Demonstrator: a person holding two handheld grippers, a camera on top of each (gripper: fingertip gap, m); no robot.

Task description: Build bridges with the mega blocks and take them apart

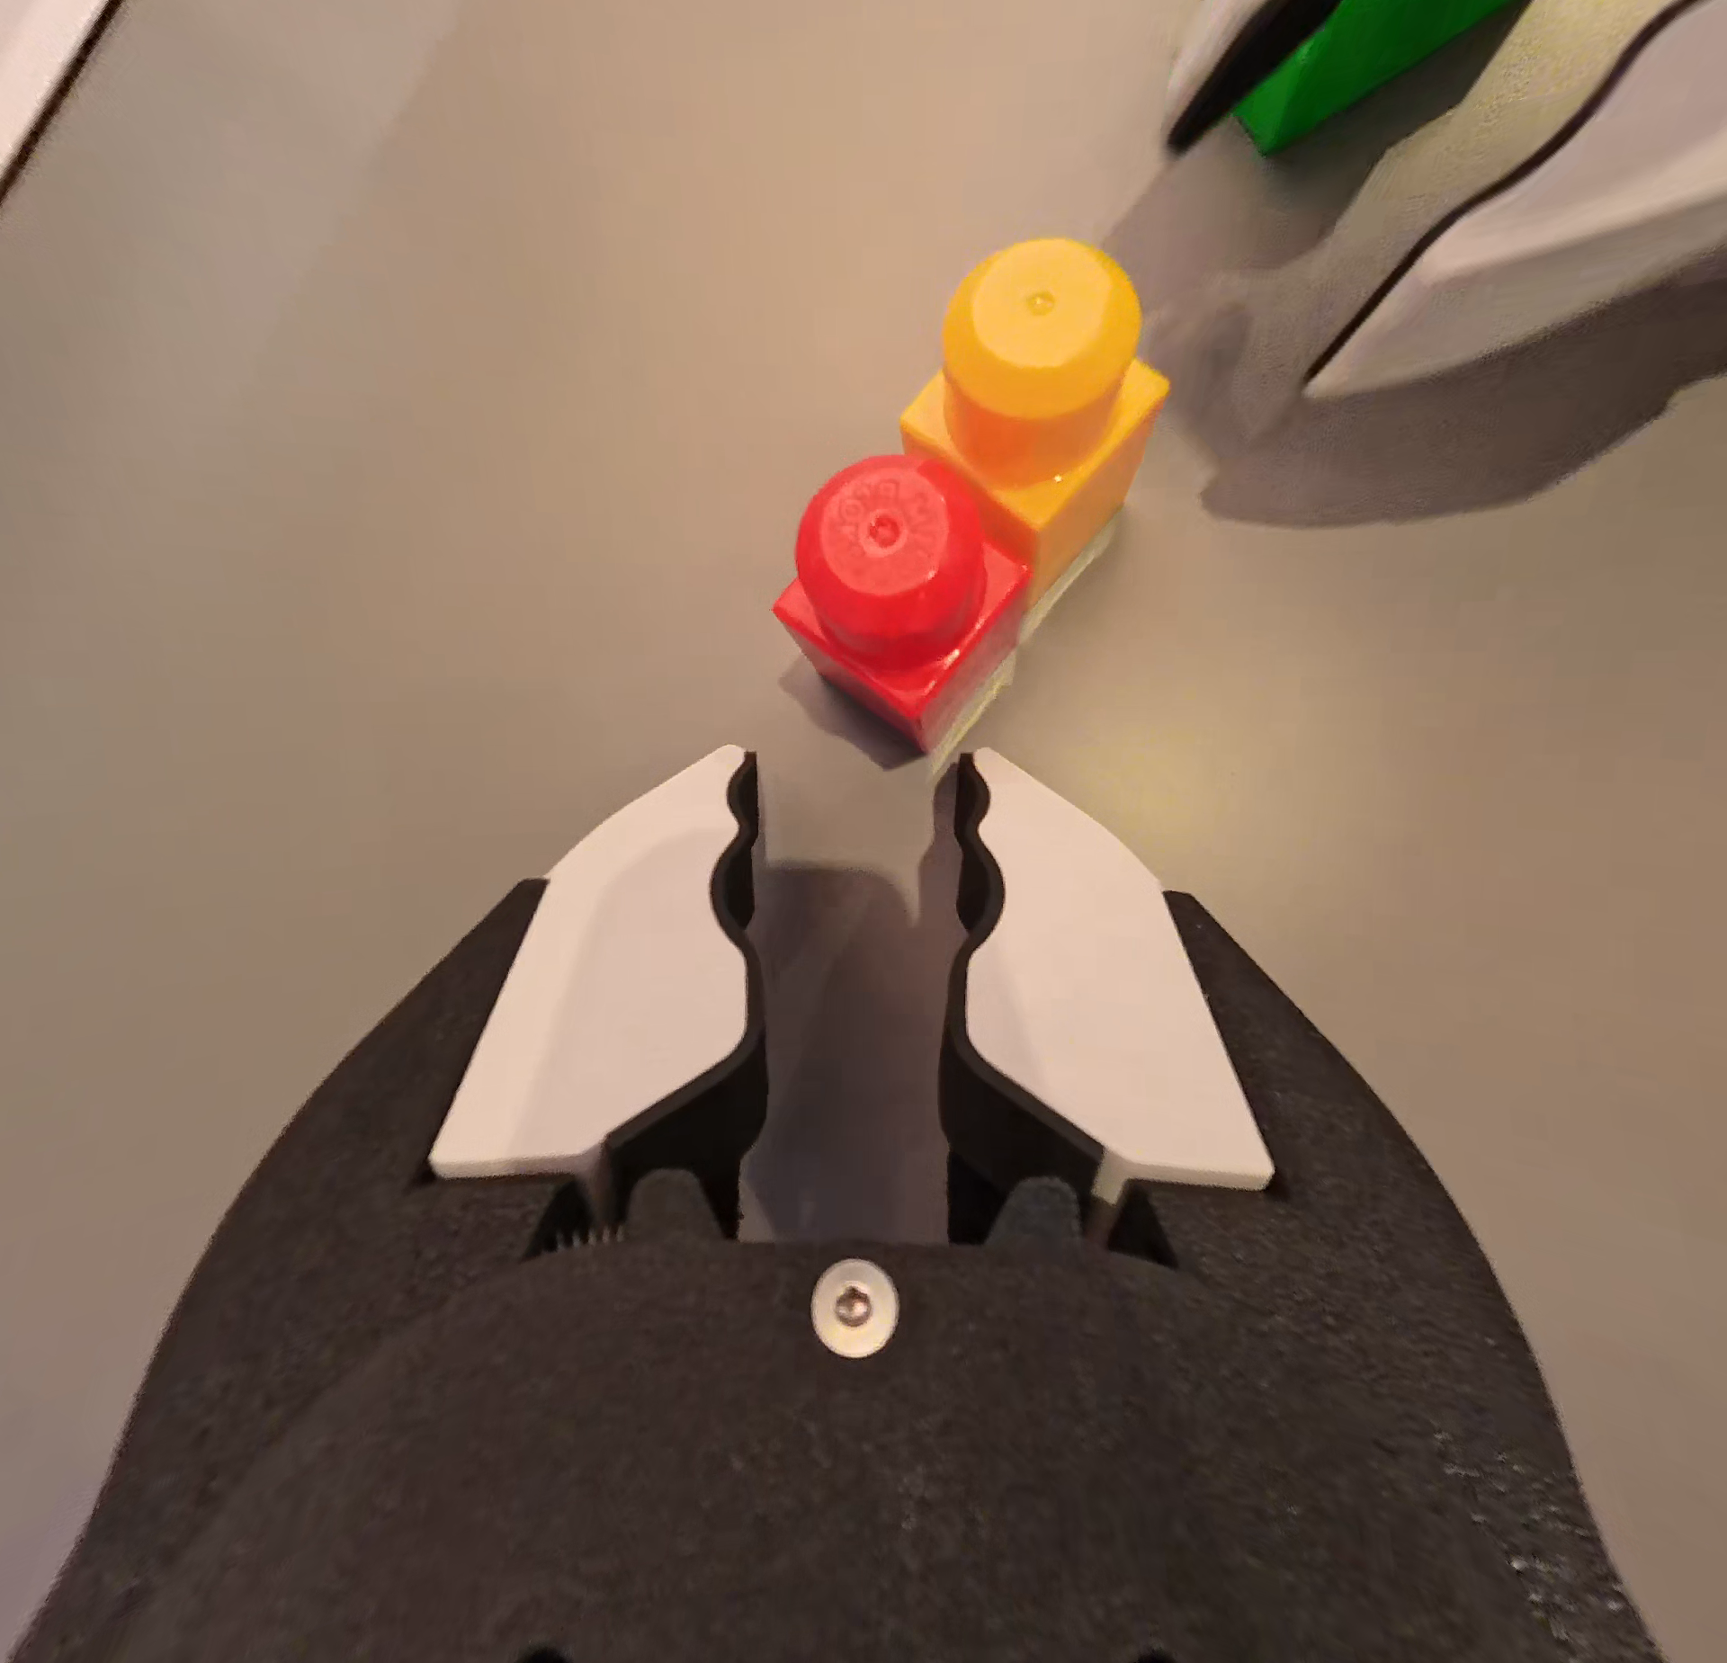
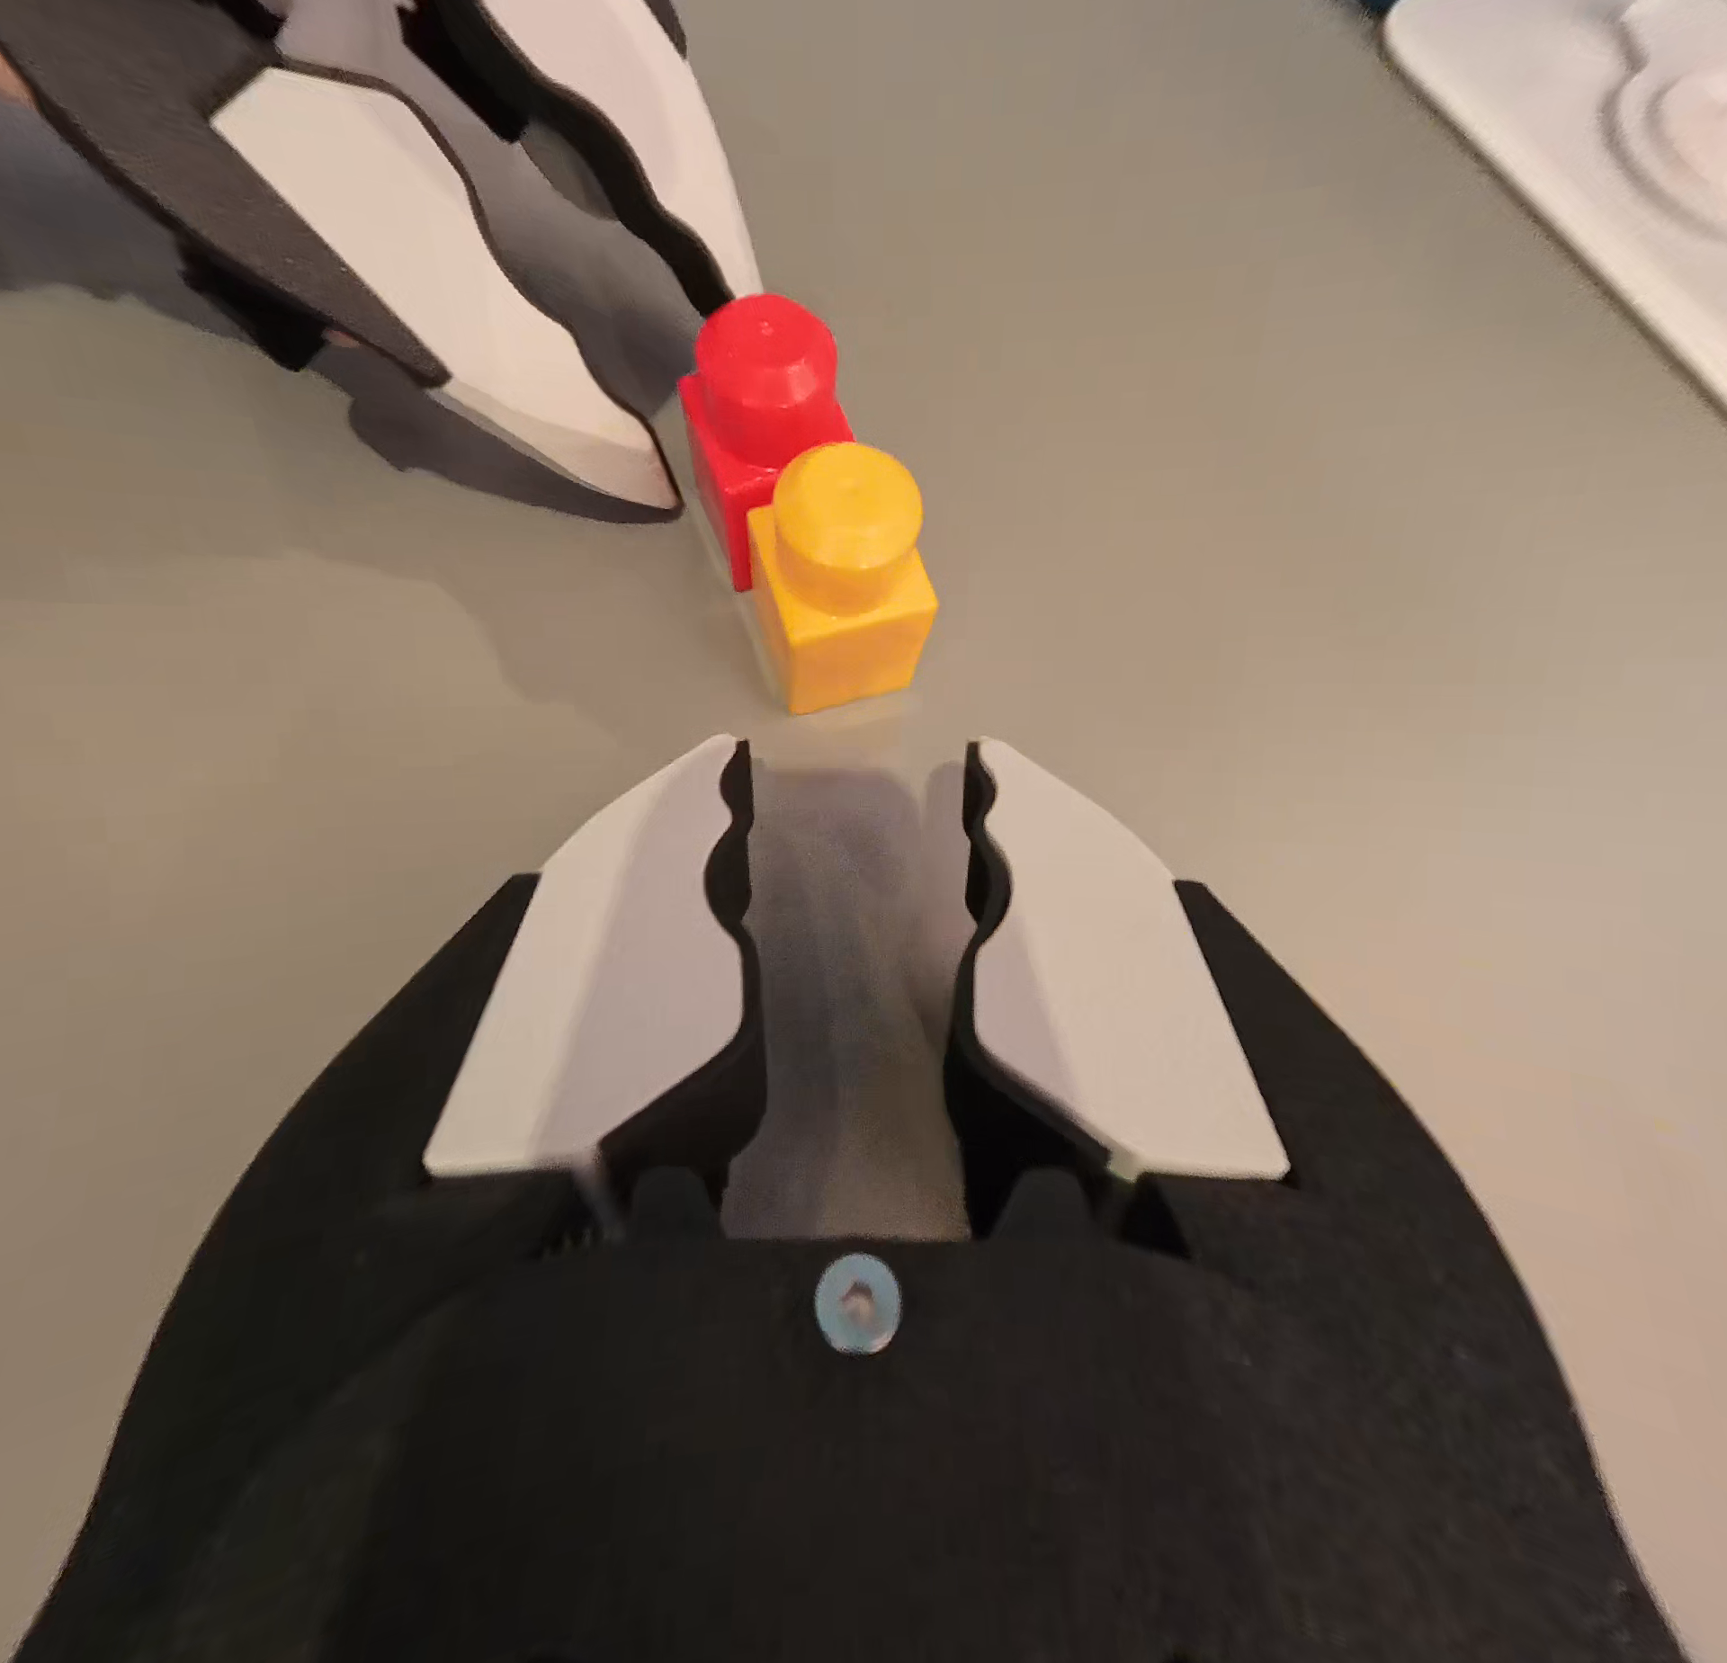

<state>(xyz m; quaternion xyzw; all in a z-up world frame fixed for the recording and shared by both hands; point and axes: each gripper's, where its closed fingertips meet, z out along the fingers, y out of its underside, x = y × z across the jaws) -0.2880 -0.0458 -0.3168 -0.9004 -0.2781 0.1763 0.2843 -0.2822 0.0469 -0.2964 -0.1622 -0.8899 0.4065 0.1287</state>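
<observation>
While both tongs hover low over the grey counter [image 1: 467,403], each is spread with nothing between its white fingers. Nearest in the left wrist view, the left tongs [image 1: 855,763] point at a red block [image 1: 902,604], which stands upright on the counter just ahead of the fingertips without touching them. Touching it on the far side is a yellow block [image 1: 1047,408], also upright, stud on top. Beyond the yellow block, the right tongs [image 1: 1243,263] appear blurred at the upper right, with something bright green [image 1: 1383,39] behind the fingers; whether they touch it cannot be told.

From the right wrist view, the right tongs [image 2: 855,749] sit just short of the yellow block [image 2: 855,609], the red block [image 2: 762,413] stands behind it, and the left tongs [image 2: 710,385] reach in from the upper left, close beside the red block. A white tray [image 2: 1542,123] lies at the far right.
</observation>
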